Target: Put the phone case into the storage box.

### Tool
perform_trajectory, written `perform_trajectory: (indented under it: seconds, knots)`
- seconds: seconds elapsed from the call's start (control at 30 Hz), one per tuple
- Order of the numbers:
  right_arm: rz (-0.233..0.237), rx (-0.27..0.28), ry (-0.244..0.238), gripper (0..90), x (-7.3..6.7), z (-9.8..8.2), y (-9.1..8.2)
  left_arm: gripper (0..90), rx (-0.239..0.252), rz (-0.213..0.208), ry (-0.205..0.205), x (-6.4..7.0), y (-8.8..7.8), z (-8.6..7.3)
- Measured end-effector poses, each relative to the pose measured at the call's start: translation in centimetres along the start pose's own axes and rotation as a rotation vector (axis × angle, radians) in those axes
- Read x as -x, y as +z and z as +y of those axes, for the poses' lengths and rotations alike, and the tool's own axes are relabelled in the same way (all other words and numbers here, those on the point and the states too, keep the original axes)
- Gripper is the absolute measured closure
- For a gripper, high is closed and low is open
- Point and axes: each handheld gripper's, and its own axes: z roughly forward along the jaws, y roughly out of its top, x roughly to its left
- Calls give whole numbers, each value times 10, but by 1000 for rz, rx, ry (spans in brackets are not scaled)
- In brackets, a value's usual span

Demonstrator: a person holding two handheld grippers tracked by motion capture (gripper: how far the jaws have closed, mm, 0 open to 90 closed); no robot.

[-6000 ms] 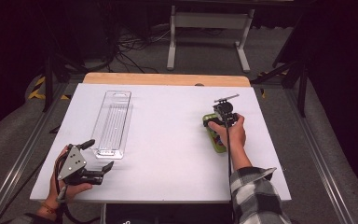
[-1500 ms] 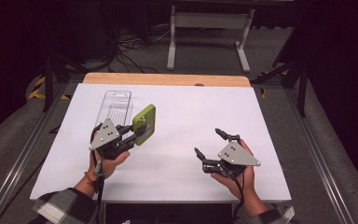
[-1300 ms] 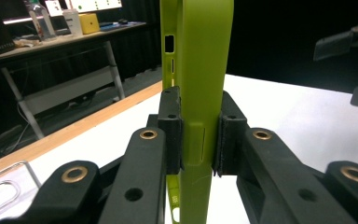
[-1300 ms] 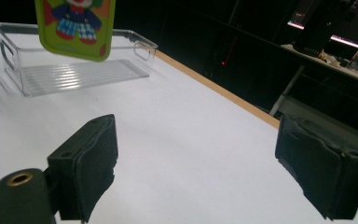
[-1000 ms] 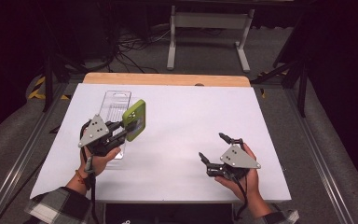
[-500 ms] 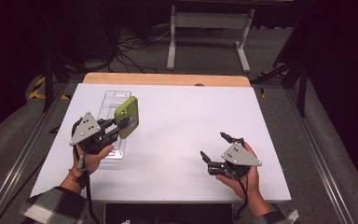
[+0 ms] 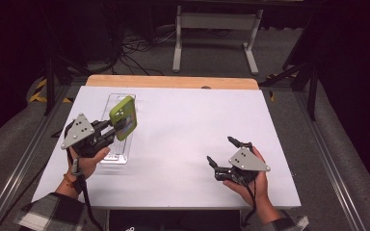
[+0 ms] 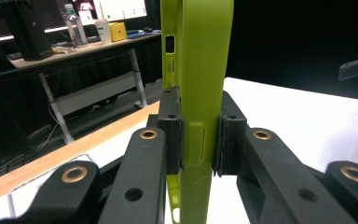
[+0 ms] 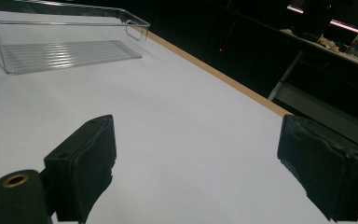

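The left tongs [image 7: 117, 126] are clamping a green phone case [image 7: 124, 117] by its side edges above the clear tray [image 7: 116, 155] near the table's left edge, the light, flexible shell likely bending under pressure, while the right tongs [image 7: 220, 151] are hovering open.

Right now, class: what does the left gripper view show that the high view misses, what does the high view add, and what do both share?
Left gripper view: close up, the case's side cutouts and button ridge, clamped edge-on between the left gripper's pads, and bottles on a far desk. High view: the right gripper, open, held near the table's front edge, and a plaid sleeve. Shared: the green case, the clear tray, the white table.
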Motion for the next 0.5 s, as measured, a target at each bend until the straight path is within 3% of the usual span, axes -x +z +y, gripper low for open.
perform_trajectory:
  seconds: [0.5]
  knots:
    - [7, 1, 2, 123, 0, 0, 0, 772, -9, 8, 21, -7, -9, 2]
